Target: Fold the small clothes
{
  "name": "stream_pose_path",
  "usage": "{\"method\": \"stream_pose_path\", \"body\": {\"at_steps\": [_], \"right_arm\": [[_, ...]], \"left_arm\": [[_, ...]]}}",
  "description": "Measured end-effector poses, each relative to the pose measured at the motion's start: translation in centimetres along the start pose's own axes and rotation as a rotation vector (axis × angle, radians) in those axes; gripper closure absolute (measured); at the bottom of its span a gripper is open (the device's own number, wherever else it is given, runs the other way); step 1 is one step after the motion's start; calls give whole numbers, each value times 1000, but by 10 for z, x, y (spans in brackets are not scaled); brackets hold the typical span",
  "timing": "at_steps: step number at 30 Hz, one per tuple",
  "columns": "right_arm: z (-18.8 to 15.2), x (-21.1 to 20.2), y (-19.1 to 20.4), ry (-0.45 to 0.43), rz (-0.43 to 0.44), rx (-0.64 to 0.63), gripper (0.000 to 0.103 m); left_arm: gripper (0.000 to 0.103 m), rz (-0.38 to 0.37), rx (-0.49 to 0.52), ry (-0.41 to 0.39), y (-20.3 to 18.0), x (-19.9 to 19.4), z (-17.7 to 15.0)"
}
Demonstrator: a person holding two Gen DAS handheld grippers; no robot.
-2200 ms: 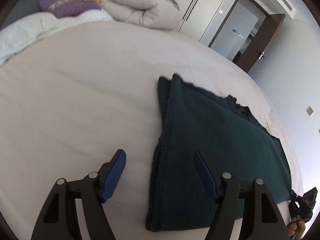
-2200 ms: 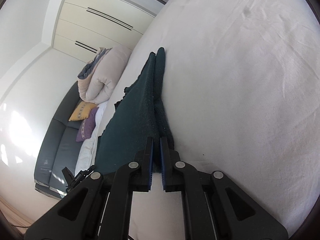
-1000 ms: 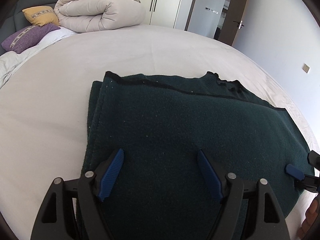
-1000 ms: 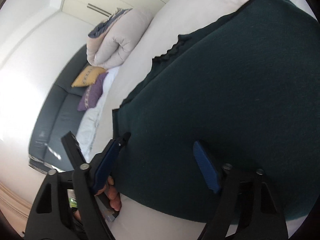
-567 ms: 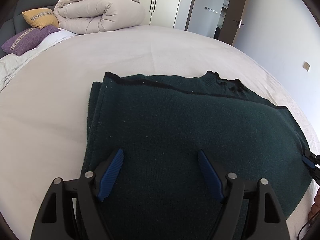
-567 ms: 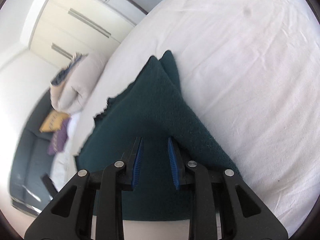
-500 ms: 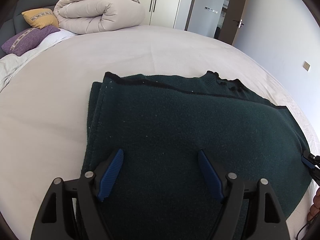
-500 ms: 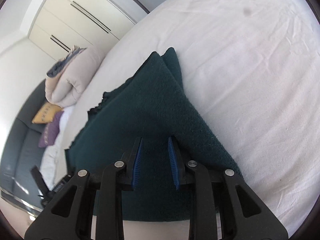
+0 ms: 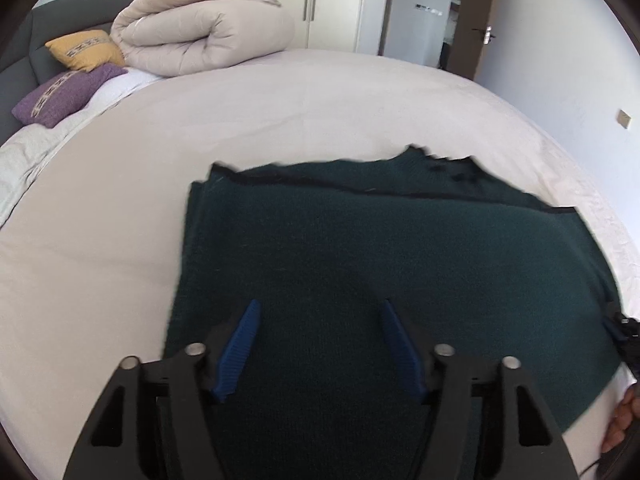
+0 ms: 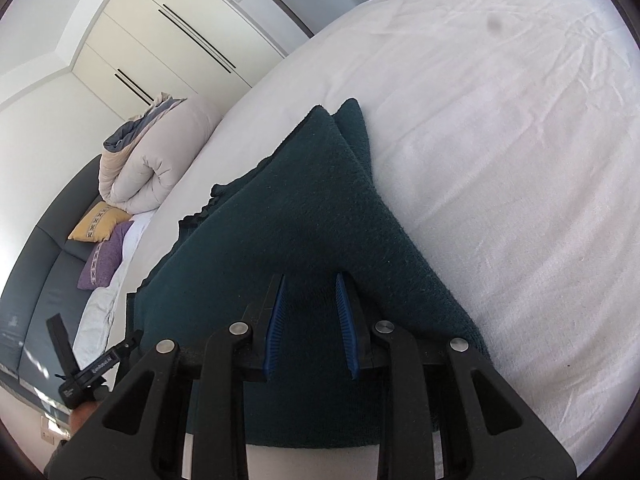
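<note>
Against the view half a second ago, the left tongs sit a little farther back from the dark green garment and their blue pads have just been closing in, though they are spread apart above the cloth with nothing pinched. The right tongs, wide a second ago, now stand narrowed at the garment's near right edge, with a fold of cloth between the pads; whether the pads actually press it cannot be told. The garment lies folded flat on the bed, its layered edges stacked at the far side. Farther off, a rolled duvet, a yellow cushion and a purple cushion rest by the headboard. Nothing lies on the garment.
</note>
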State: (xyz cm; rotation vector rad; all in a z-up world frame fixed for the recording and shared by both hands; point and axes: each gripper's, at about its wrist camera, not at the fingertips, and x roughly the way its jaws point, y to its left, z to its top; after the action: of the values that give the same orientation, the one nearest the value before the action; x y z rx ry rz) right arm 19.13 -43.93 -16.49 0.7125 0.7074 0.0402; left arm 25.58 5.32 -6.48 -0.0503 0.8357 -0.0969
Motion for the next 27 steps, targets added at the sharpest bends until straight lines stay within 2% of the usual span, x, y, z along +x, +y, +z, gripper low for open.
{"method": "stream_pose_path", "body": {"at_steps": [4,7,9,10,11,12,13,14,15,17,18,19,23,27], "right_arm": [[-2,-3,0,-8,4,-3,80],[-3,-4,-1,-9,12,1,80],[-3,-5,-1,-10,16,2,80],[-3,-5,-2,-11,20,4,80],[-3,-6,-3,-11,25,6,80],[-4,-6,-3,-12,29,8,80],[-4,-6,-4,-13,31,9,80],[-4,-6,-4,-15,32,9,80],[-4,-6,-4,-15,33,9,80],[-4,-6,-4,-17,37,11,80],[-4,-6,-4,-17,38,12,80],[-4,-6,-4,-18,38,12,80],[-3,-6,-5,-18,39,13,80],[-3,-6,-5,-19,39,13,80]], "left_arm": [[40,-77,151,-27,-60,-13,1],[40,-73,149,50,-69,6,-8],[40,-93,93,55,-50,11,-17],[44,-99,86,51,-42,9,-20],[51,-91,94,52,-33,5,-23],[54,-79,98,52,-23,1,-27],[62,-82,89,53,-15,-1,-30],[72,-110,60,54,-1,-4,-33],[77,-143,18,59,14,-6,-38],[82,-127,-64,73,40,-9,-48],[85,-154,-120,72,59,-12,-53],[96,-155,-150,75,69,-14,-56],[98,-113,-217,69,101,-25,-62],[98,-68,-197,65,104,-36,-61]]}}
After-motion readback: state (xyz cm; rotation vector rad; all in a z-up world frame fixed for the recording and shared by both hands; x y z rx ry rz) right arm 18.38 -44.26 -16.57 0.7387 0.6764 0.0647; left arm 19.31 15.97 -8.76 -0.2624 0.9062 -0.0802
